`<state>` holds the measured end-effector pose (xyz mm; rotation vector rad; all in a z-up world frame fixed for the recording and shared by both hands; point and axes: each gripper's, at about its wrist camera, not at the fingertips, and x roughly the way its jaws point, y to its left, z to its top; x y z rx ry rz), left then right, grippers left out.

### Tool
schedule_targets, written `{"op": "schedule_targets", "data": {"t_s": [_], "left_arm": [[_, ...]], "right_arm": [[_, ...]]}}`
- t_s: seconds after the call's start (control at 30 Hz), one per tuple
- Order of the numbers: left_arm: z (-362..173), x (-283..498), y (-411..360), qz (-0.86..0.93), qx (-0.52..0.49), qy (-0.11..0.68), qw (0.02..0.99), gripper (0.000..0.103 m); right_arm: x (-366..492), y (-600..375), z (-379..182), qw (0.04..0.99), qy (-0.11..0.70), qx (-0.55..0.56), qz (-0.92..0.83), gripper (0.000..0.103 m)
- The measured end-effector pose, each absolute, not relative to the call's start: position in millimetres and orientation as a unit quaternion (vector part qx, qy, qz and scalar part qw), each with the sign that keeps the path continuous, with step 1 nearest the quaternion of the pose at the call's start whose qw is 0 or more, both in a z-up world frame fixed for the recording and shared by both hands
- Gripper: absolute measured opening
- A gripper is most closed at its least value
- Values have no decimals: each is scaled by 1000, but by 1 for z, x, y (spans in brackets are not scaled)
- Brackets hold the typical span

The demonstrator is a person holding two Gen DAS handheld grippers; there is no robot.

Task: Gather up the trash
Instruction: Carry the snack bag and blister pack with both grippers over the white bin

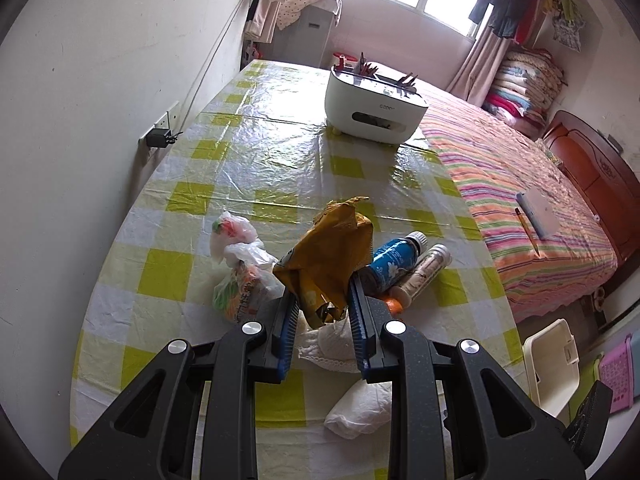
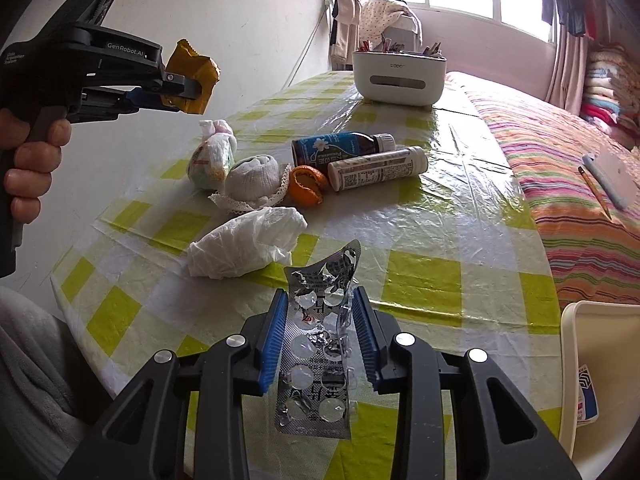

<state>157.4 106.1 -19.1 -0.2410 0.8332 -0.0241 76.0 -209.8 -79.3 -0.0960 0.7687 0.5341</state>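
My left gripper (image 1: pixel 323 300) is shut on a crumpled yellow-brown wrapper (image 1: pixel 328 256) and holds it above the table; it shows from the side in the right wrist view (image 2: pixel 188 92), wrapper (image 2: pixel 196 74) in its jaws. My right gripper (image 2: pixel 320 300) is shut on an empty silver pill blister pack (image 2: pixel 318 344), held above the table's near edge. On the checked tablecloth (image 2: pixel 432 216) lie a white tissue (image 2: pixel 248 246), a rolled white cloth (image 2: pixel 256 178), orange peel (image 2: pixel 306 184), a blue-label bottle (image 2: pixel 340 148), a white tube (image 2: pixel 378 168) and tied plastic bags (image 2: pixel 212 156).
A white organiser box (image 2: pixel 398 76) stands at the table's far end. A white bin (image 2: pixel 600 380) stands at the table's right front corner, also in the left wrist view (image 1: pixel 554 364). A striped bed (image 2: pixel 568 152) runs along the right side. A wall lies on the left.
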Motion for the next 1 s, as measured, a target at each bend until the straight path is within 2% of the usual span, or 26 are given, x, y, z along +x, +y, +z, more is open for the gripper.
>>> {"op": "schedule_targets", "data": {"t_s": [1.0], "left_arm": [[-18, 162, -37, -127, -50, 410, 902, 23]], "right_arm": [[88, -324, -59, 923, 336, 69, 173, 33]]}}
